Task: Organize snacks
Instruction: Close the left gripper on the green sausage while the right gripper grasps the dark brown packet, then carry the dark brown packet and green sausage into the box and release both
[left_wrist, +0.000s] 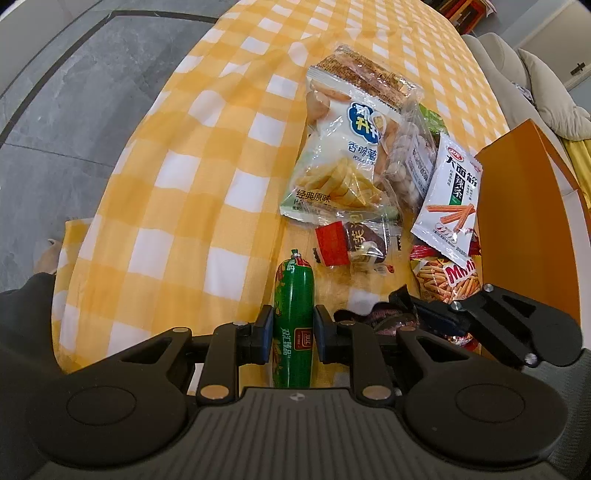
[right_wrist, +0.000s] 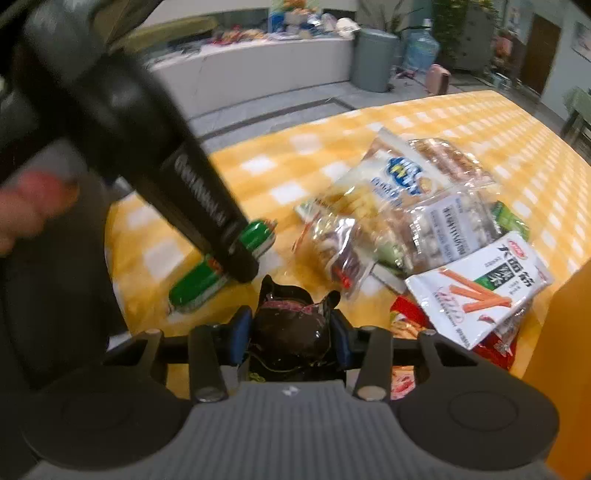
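On the yellow-checked tablecloth (left_wrist: 177, 192) lies a green sausage stick (left_wrist: 295, 295), and my left gripper (left_wrist: 293, 326) is shut on it, one blue pad on each side. In the right wrist view the same sausage (right_wrist: 199, 284) shows under the left gripper's black body (right_wrist: 177, 158). My right gripper (right_wrist: 291, 334) has a dark, shiny snack packet (right_wrist: 288, 343) between its pads, which press on both its sides. That packet (left_wrist: 384, 315) also shows low on the cloth just right of the sausage. Behind lie a potato-stick bag (left_wrist: 347, 147) and a white spicy-strip packet (left_wrist: 450, 195).
An orange box (left_wrist: 524, 206) stands upright at the right edge of the pile. A clear nut bag (left_wrist: 410, 166), a red Mimi pack (left_wrist: 447, 280) and a small red-and-brown packet (left_wrist: 351, 243) lie among the snacks. Grey floor (left_wrist: 74, 92) lies beyond the table's left edge.
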